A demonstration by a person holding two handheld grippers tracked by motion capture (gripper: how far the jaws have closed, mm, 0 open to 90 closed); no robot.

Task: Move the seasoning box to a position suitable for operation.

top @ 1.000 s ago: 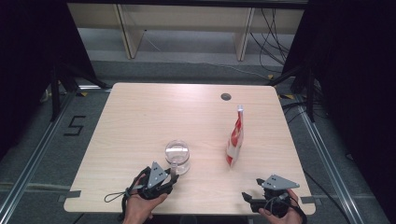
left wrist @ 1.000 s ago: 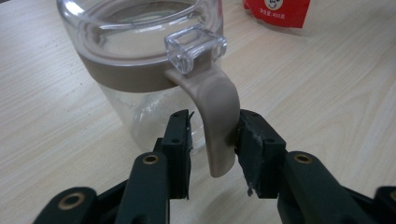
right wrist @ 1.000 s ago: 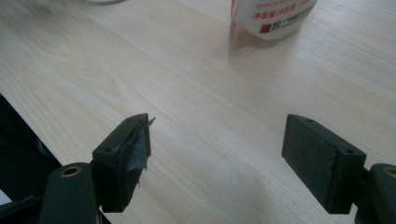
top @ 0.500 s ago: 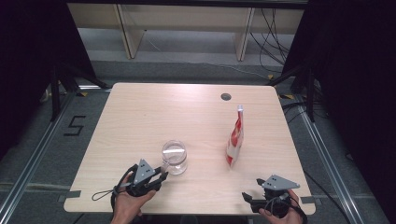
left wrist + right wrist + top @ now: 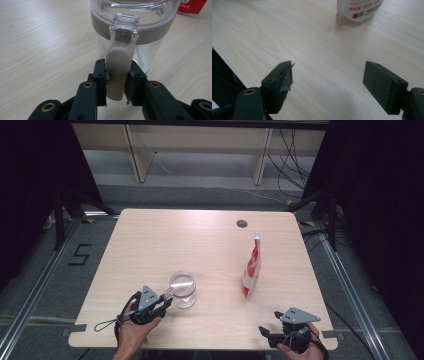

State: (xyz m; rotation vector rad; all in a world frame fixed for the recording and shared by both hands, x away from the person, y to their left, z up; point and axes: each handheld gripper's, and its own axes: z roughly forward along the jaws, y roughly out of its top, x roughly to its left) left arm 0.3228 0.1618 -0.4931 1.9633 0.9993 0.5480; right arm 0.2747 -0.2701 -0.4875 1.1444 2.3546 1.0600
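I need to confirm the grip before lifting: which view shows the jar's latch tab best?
The left gripper view: the beige latch tab sits close up between the left gripper jaws, which press on both its sides. The high view shows the jar small, the tab hard to make out. The right gripper view looks at the red-and-white pouch instead.

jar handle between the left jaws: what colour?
Beige, matching the lid band. The handle of the clear jar shows best in the left gripper view.

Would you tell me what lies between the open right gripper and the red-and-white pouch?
Nothing: in the right gripper view, only bare wooden table separates the right gripper from the pouch.
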